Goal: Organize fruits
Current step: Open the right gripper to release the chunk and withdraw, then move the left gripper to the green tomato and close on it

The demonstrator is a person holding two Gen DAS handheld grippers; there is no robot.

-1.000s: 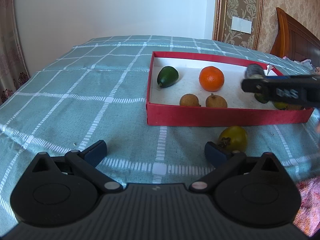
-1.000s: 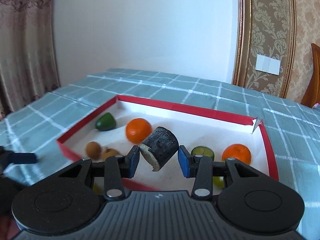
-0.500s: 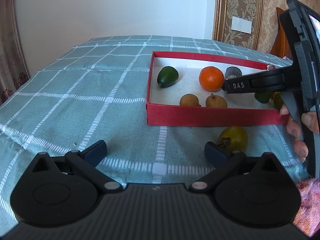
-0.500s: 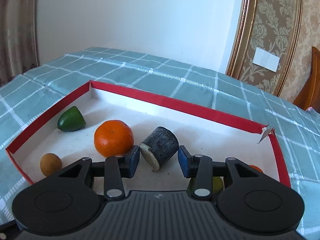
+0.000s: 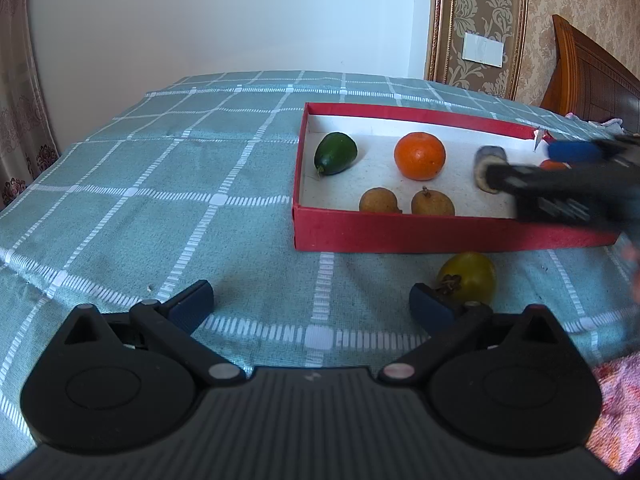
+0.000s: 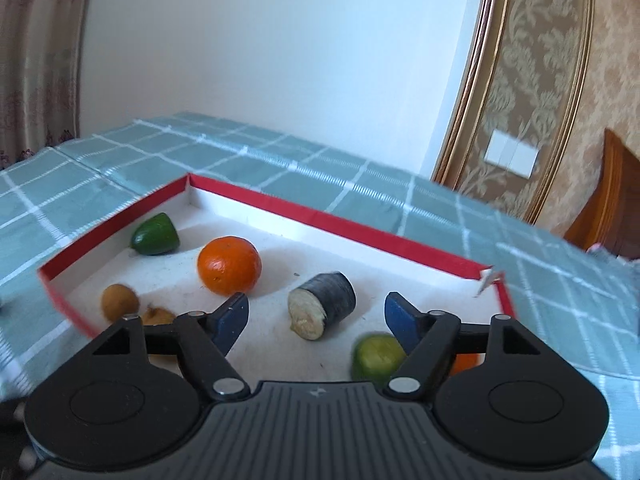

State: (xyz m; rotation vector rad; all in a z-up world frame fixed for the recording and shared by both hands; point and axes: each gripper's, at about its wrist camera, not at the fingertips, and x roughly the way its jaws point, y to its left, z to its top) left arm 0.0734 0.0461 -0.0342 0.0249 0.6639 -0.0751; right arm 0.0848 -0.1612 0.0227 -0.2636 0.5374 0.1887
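A red box (image 5: 440, 236) with a white floor holds a green fruit (image 5: 335, 153), an orange (image 5: 419, 155), two brown longans (image 5: 379, 201) and a dark cut cylinder piece (image 5: 489, 162). A yellow-green fruit (image 5: 468, 277) lies on the cloth outside the box, just beyond my left gripper's right finger. My left gripper (image 5: 311, 307) is open and empty. My right gripper (image 6: 316, 316) is open above the box, with the dark piece (image 6: 323, 310) lying on the box floor (image 6: 264, 248) between and beyond its fingers. A lime (image 6: 378, 356) and another orange (image 6: 464, 360) lie by its right finger.
The box sits on a teal checked tablecloth (image 5: 160, 200). The right gripper's body (image 5: 568, 184) reaches over the box's right end in the left wrist view. A wooden headboard (image 5: 592, 76) and a papered wall stand at the right. A pink cloth (image 5: 616, 408) lies at the near right.
My right gripper has opened and let go of the dark piece, which now lies on the box floor; the gripper has drawn back. The left gripper has not moved.
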